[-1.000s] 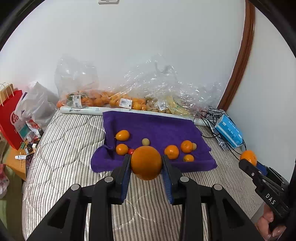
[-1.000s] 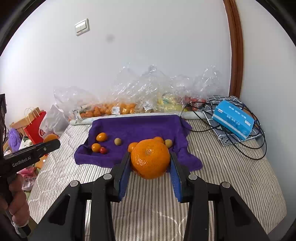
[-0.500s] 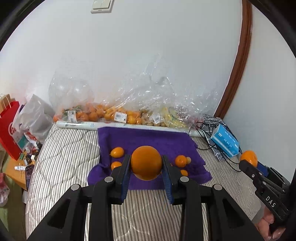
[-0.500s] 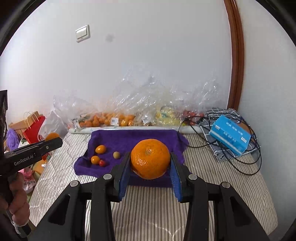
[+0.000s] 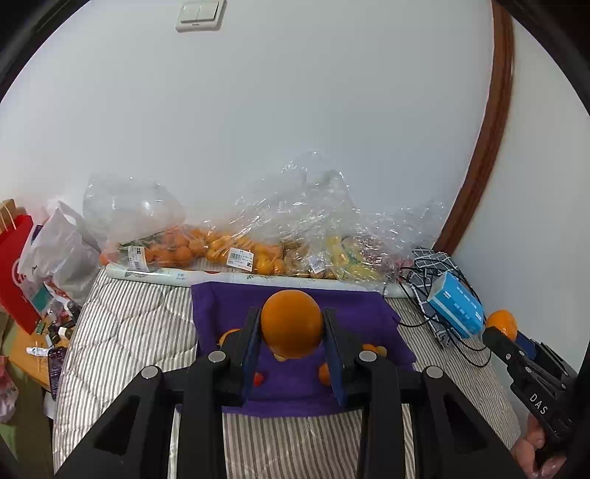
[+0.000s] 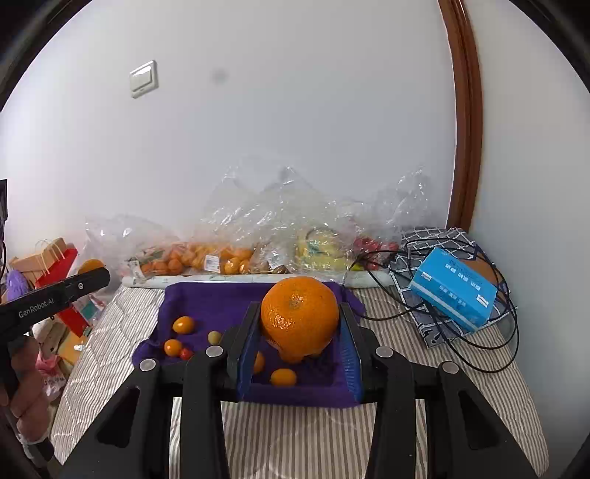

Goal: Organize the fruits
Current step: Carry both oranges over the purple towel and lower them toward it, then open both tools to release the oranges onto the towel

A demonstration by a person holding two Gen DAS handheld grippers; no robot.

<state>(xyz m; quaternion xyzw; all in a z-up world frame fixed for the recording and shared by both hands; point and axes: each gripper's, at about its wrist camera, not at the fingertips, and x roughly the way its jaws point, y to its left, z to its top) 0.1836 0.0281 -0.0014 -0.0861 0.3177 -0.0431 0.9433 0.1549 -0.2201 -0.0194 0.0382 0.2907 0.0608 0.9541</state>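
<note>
Left claw [image 5: 292, 346] pinching smooth orange [image 5: 292, 323]; right claw [image 6: 299, 346] pinching dimpled orange [image 6: 299, 317]; fruit behind half hidden

On your far wall a light switch [image 5: 199, 15] sits high up, and brown trim [image 6: 465, 110] runs down the corner. Your striped mattress [image 5: 125, 331] carries a blue box [image 6: 453, 289] lying on a patterned cloth [image 6: 435, 235], with black cables [image 6: 486, 353] looped around both. To your left stand a red bag [image 5: 14, 269] and a white plastic bag [image 5: 55, 247], with small clutter [image 5: 55, 331] on a low surface below them.
</note>
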